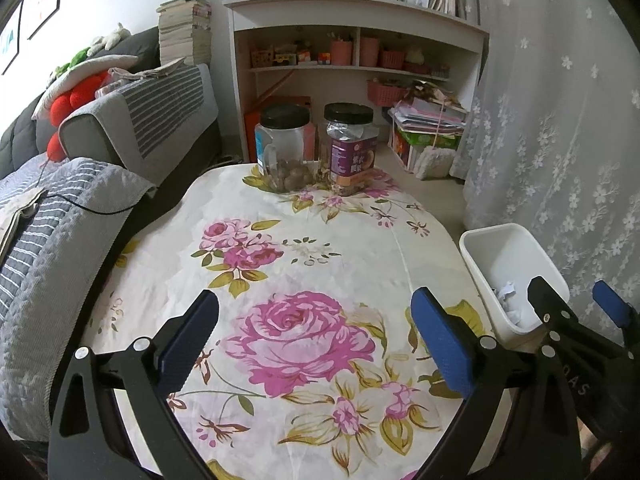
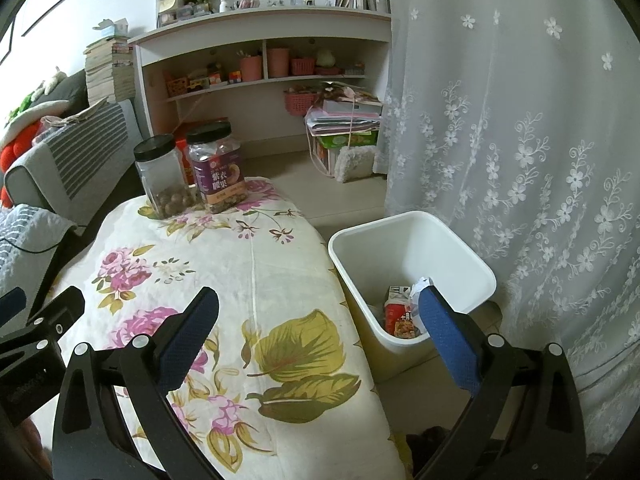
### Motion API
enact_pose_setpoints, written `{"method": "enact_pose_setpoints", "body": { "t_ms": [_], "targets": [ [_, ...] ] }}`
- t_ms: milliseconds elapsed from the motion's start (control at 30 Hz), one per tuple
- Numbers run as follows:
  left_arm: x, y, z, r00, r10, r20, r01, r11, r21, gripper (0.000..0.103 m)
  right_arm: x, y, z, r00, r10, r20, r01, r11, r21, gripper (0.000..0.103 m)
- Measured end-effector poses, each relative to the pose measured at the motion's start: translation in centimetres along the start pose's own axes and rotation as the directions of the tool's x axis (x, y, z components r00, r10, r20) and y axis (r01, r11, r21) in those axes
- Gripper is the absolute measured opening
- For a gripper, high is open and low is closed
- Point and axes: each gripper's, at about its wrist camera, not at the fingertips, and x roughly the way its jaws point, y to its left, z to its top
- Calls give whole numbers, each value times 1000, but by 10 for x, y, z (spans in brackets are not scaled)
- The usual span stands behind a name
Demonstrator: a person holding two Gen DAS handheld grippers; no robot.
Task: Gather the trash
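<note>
White bin (image 2: 412,256) beside the floral counter (image 2: 248,280), red snack carton (image 2: 400,316) and crumpled paper (image 2: 420,286) inside, purple-labelled jar (image 2: 218,174) reading 紫衣腰果 at far end, left tongs (image 1: 316,344) and right tongs (image 2: 320,340) wide open, empty.

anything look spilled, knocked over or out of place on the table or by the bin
Nothing stands out. Both jars stand upright with lids on at the far end of the table. The bin sits upright beside it, with the crumpled paper and carton inside.
</note>
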Motion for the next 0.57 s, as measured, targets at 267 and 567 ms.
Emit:
{"method": "enact_pose_setpoints", "body": {
  "t_ms": [267,567],
  "targets": [
    [1,0,1,1000,-5,-6,5,1000,-3,94,0,0,0,1000,1,-2,-1,1000,-1,96],
    [12,7,-1,998,2,-63,-5,999,-50,94,1,-1,0,1000,2,-2,-2,1000,1,96]
  ]
}}
